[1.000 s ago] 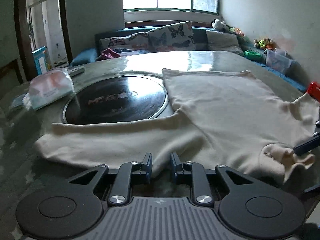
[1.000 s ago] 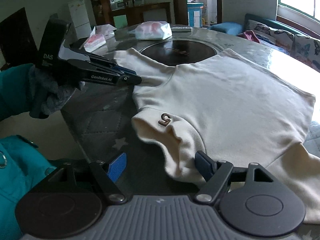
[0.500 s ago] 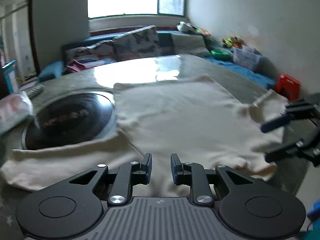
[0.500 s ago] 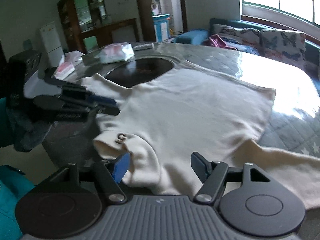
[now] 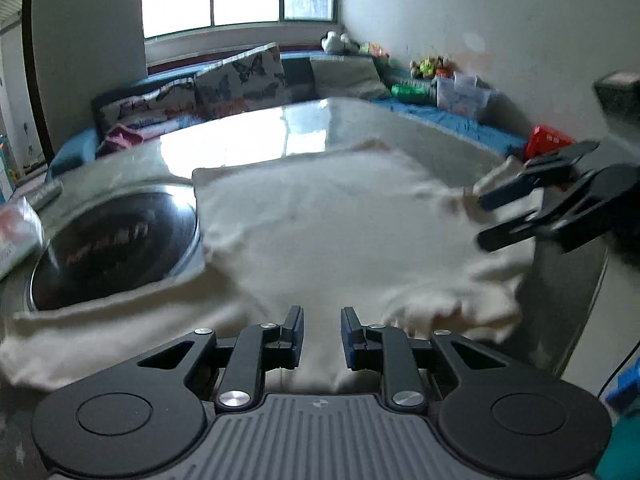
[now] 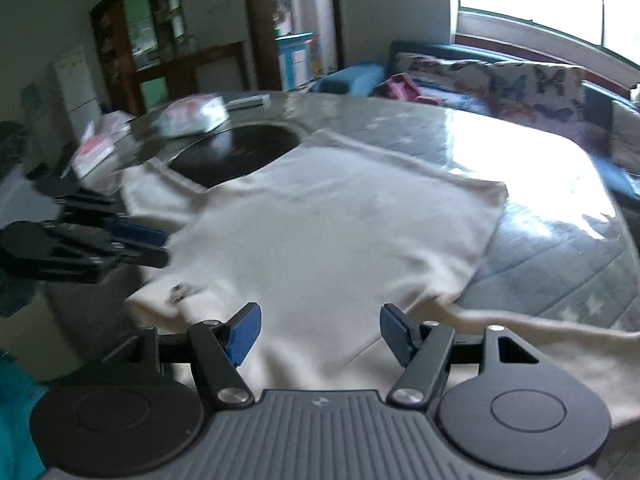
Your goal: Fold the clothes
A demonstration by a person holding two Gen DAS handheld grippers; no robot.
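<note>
A cream long-sleeved top (image 5: 320, 224) lies spread flat on the round table, also in the right wrist view (image 6: 340, 232). My left gripper (image 5: 321, 332) is open with a narrow gap and empty, just above the top's near edge by the left shoulder. My right gripper (image 6: 318, 334) is open wide and empty, over the top's right shoulder beside the collar with a small dark logo (image 6: 178, 292). Each gripper shows in the other's view: the right one (image 5: 492, 220) at the right, the left one (image 6: 160, 246) at the left.
A black round turntable (image 5: 116, 240) sits in the table (image 6: 540, 240) under the left sleeve. Tissue packs (image 6: 192, 114) lie beyond it. A sofa with butterfly cushions (image 5: 236, 80) runs behind, under the window. A red box (image 5: 548, 140) sits at right.
Both grippers have moved in over the near edge of the top, toward its shoulders. Both views have swung, so the top fills more of each. Jaw openings look unchanged.
</note>
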